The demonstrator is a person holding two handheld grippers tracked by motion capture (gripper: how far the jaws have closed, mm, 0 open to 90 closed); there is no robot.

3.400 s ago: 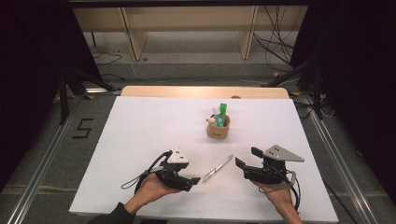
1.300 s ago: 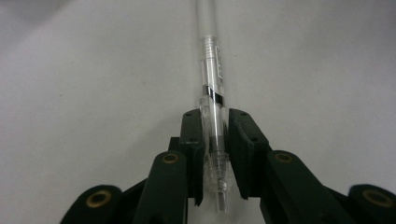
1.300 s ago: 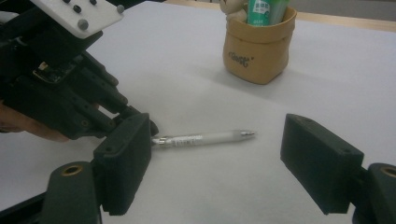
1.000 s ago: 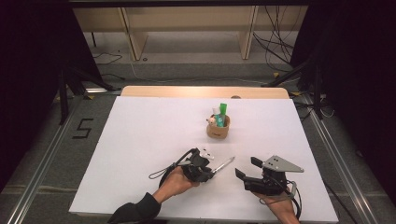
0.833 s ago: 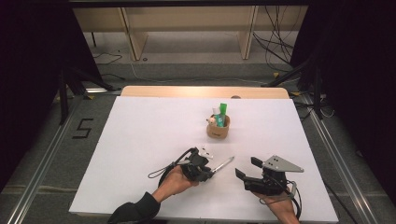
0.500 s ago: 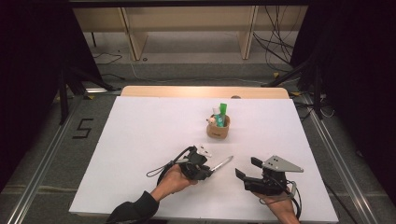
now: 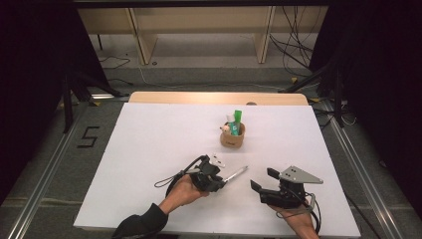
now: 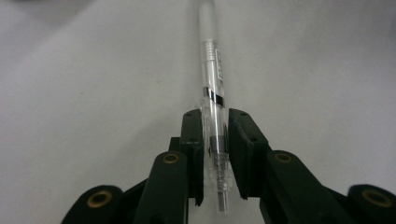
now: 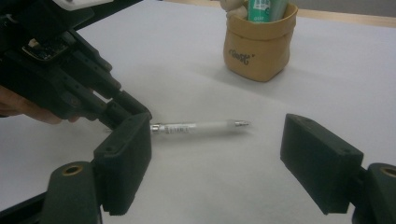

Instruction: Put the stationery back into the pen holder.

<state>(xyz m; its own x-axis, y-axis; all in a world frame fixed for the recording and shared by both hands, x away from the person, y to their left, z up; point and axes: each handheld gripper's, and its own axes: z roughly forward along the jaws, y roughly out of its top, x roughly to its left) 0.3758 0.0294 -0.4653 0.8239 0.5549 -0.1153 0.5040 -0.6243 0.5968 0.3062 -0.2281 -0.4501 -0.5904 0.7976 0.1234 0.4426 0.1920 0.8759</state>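
We close our left gripper on the pen, low in the frame's centre, gripping its end so it lifts cleanly off the surface. Our right gripper waits wide and empty, lower right, near the cup.

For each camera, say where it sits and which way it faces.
High view: above the near table edge, looking forward and down; both forearms, left claw, right claw.
Left gripper view: on the left claw, looking along the pen between its pads.
Right gripper view: on the right claw, facing the tan pouch.
All three share the pen.
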